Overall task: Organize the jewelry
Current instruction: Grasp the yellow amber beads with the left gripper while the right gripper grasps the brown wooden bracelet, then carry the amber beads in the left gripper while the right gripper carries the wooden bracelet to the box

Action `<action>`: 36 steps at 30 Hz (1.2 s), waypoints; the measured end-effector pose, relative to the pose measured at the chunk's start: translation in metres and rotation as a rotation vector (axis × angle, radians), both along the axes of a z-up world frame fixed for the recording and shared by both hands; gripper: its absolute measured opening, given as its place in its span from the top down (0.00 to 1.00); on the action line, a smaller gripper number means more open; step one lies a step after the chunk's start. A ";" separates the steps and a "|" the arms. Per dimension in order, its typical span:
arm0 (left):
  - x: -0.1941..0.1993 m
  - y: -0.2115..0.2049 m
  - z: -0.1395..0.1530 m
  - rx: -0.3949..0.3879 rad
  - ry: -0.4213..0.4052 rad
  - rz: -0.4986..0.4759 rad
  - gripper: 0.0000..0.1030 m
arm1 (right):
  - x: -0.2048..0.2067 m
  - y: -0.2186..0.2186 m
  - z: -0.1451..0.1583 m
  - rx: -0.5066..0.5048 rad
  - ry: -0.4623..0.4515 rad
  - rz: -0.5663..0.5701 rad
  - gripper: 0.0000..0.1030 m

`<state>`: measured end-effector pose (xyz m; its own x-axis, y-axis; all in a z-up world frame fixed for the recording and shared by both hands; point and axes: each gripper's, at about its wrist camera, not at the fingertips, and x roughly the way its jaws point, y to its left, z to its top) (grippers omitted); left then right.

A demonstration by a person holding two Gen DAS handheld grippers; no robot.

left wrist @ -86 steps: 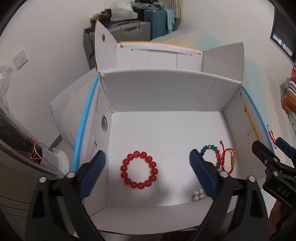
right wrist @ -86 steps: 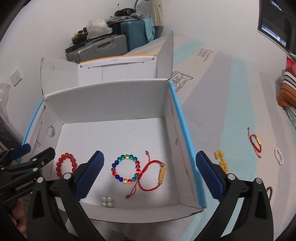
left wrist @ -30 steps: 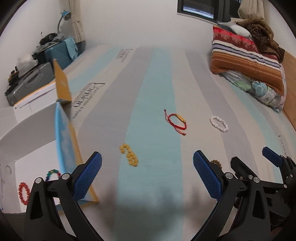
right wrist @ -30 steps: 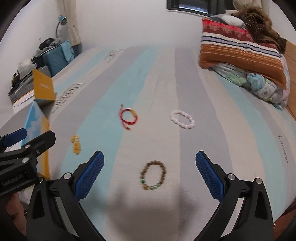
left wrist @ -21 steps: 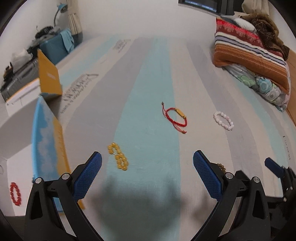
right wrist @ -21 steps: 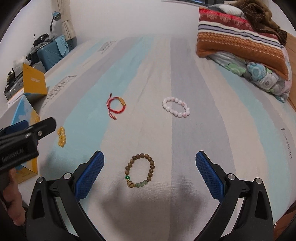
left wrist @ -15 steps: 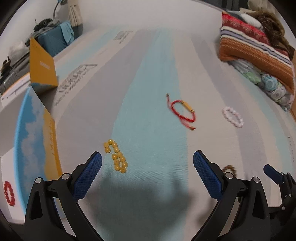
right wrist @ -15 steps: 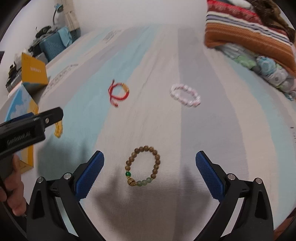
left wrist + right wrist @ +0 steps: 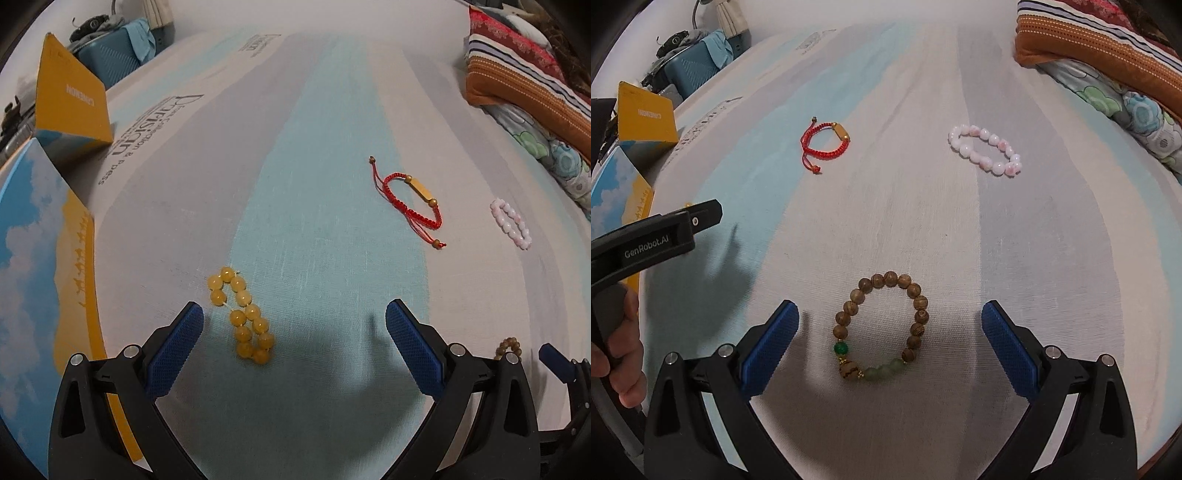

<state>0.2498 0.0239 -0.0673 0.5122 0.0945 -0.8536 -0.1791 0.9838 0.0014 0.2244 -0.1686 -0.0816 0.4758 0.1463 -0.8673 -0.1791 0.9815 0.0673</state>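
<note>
1. You've got both tools low over the bed [image 9: 332,110], each lined up on its own bracelet, which looks like a setup for a two-handed pickup.
2. Your left gripper [image 9: 294,347] has its fingers spread wide and holds nothing. The yellow bead bracelet [image 9: 242,315] lies folded into a double row between the pads, closer to the left pad, flat on the sheet and touched by neither.
3. Your right gripper [image 9: 890,349] is spread wide and empty too. The wooden bead bracelet [image 9: 881,325] sits as an open ring squarely between the blue pads, with room on both sides; that centring should let you close on it without chasing it.
4. Farther out on the bed, well apart from both tools, lie the red cord bracelet [image 9: 824,144] with its gold bar and the pink bead bracelet [image 9: 985,149]. My guess is they wait their turn.
5. Now the container: the cardboard box [image 9: 44,258] stands at the left edge of the bed, just beside the yellow bracelet. From here you see only its printed blue-and-yellow outer wall and a raised flap behind it; the inside is hidden, so I can't tell what it holds.
6. In the right wrist view your left hand [image 9: 618,347] grips the left tool's handle, steadying it.
</note>
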 end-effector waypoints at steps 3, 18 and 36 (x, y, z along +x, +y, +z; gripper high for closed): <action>0.006 0.001 -0.010 -0.022 0.029 -0.009 0.06 | 0.000 -0.001 -0.007 0.006 0.024 0.005 0.08; 0.014 0.007 -0.023 0.016 0.063 0.019 0.10 | 0.000 -0.005 -0.013 -0.011 0.034 0.014 0.29; -0.004 0.001 -0.007 -0.044 0.040 -0.076 0.91 | -0.007 -0.009 0.000 -0.012 -0.037 -0.021 0.93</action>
<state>0.2458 0.0245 -0.0745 0.4819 0.0185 -0.8760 -0.1047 0.9938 -0.0366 0.2177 -0.1779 -0.0815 0.5103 0.1254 -0.8508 -0.1603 0.9858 0.0492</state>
